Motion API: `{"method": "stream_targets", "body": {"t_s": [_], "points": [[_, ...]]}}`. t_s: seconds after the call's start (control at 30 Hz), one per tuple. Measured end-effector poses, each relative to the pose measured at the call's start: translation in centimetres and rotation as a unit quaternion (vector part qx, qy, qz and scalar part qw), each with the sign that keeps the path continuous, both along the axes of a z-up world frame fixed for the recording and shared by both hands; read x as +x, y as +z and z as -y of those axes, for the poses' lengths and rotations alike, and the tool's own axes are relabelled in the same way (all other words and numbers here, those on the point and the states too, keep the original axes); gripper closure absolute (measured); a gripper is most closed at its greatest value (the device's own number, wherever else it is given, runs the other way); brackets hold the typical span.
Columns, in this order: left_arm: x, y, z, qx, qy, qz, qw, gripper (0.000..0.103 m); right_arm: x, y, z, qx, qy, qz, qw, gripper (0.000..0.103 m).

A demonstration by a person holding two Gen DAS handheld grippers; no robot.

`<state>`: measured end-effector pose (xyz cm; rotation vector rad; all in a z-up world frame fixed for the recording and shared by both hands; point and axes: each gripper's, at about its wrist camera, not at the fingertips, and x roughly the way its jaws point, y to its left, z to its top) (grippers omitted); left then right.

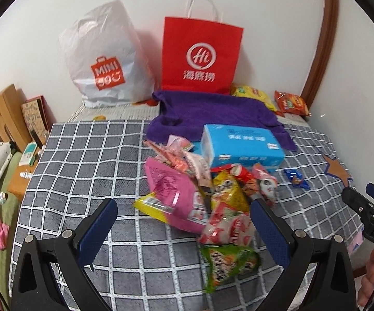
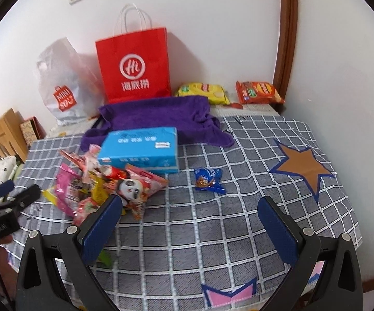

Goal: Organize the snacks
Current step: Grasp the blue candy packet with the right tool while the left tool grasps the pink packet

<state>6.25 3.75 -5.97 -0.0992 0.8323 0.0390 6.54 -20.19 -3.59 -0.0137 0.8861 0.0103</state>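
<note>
A heap of snack packets (image 1: 202,197) lies on the grey checked cloth (image 1: 83,155), with a pink pack (image 1: 176,189), a yellow pack (image 1: 228,189) and a green pack (image 1: 225,261). The heap also shows in the right wrist view (image 2: 104,186). A small blue packet (image 2: 209,180) lies apart to its right. A blue tissue box (image 1: 241,147) sits behind the heap. My left gripper (image 1: 184,207) is open and empty, hovering over the heap. My right gripper (image 2: 190,204) is open and empty above bare cloth, right of the heap.
A red paper bag (image 1: 201,54) and a white plastic bag (image 1: 104,57) stand against the back wall. A purple towel (image 1: 212,111) lies before them. A yellow packet (image 2: 202,92) and an orange packet (image 2: 258,92) lie at the back right. A wooden headboard (image 1: 0,119) is left.
</note>
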Motion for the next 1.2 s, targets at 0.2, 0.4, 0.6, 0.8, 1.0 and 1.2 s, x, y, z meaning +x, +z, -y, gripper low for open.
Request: {"method": "stream_targets", "body": {"t_s": [0.2, 0.4, 0.6, 0.8, 1.0, 1.2], "points": [[2.0, -1.9, -3.1, -0.011, 0.023, -0.023, 0.9994, 0.001, 2.6, -2.9, 0.9, 0.010, 0.003, -0.024, 1.000, 0.001], [3.6, -3.5, -5.4, -0.024, 0.037, -0.036, 0.9984, 0.001, 5.6, -6.1, 1.1, 0.001, 0.007, -0.048, 0.999, 0.011], [5.1, -4.9, -6.3, -0.028, 0.040, -0.046, 0.9977, 0.001, 9.4, -9.5, 2.7, -0.002, -0.003, -0.063, 0.998, 0.021], [5.8, -5.8, -6.1, -0.037, 0.024, -0.052, 0.9977, 0.001, 11.5, -12.9, 2.6, 0.002, 0.006, -0.097, 0.995, 0.040], [5.9, -5.8, -5.8, -0.066, -0.002, -0.050, 0.9966, 0.002, 11.5, -13.8, 2.3, 0.002, 0.013, -0.073, 0.997, 0.052], [6.7, -6.1, -4.1, -0.073, -0.031, -0.058, 0.9952, 0.002, 11.2, -13.9, 2.5, 0.005, 0.013, -0.067, 0.998, 0.052]]}}
